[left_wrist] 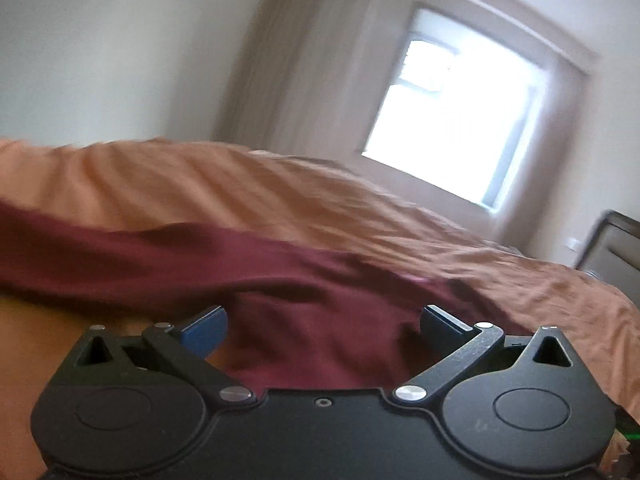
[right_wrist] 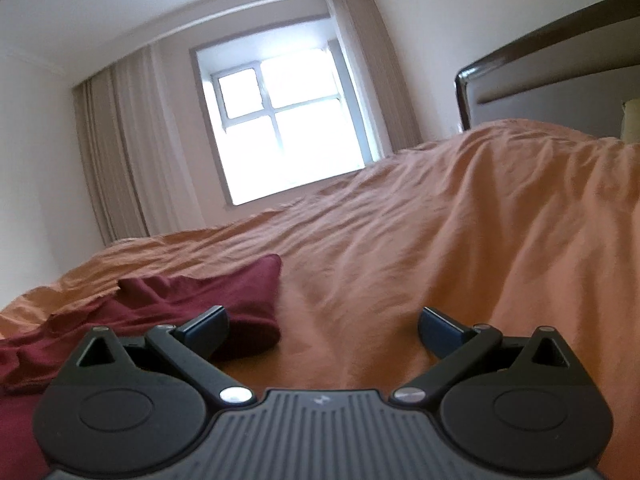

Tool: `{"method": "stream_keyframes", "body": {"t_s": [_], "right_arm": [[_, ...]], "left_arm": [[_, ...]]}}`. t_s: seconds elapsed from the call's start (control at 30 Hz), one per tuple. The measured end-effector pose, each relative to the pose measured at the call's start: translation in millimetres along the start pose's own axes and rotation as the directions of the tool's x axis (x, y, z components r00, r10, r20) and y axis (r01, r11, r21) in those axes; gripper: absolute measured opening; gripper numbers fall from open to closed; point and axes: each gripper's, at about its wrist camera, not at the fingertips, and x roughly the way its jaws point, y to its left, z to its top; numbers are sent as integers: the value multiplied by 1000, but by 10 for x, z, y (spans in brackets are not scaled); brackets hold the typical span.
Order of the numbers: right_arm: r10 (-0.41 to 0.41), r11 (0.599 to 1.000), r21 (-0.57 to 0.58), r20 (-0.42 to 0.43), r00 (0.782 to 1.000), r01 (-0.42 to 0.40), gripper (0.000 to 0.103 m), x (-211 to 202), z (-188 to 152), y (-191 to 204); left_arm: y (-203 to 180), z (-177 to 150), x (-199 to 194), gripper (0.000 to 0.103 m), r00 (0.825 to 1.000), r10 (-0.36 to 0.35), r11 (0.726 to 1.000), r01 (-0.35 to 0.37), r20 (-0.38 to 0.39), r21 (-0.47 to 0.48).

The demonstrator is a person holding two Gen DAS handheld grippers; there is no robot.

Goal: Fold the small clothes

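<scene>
**Maroon garment sprawls on orange bedspread**

A rumpled maroon garment (left_wrist: 304,280) lies on the orange bedspread (right_wrist: 440,240), stretching left to right. The left gripper (left_wrist: 323,322) hovers over it, jaws wide. The right gripper (right_wrist: 323,326), also wide and empty, faces open bedspread just beside the garment's right edge.

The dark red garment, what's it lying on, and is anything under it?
The dark red cotton garment lies rumpled on the wrinkled orange bedsheet, which shows all around it. Whatever sits directly beneath the cloth is covered, so nothing there can be seen.
</scene>
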Motion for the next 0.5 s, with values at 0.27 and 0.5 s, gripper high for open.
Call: {"method": "stream_keyframes", "body": {"t_s": [0.27, 0.5], "right_arm": [[109, 994, 5, 85, 990, -110, 103, -200, 20, 33], [199, 979, -50, 83, 976, -195, 103, -240, 59, 141]], "left_arm": [[1479, 176, -468, 102, 948, 317, 929, -310, 0, -201], [2334, 222, -561, 102, 899, 438, 783, -388, -11, -486]]}}
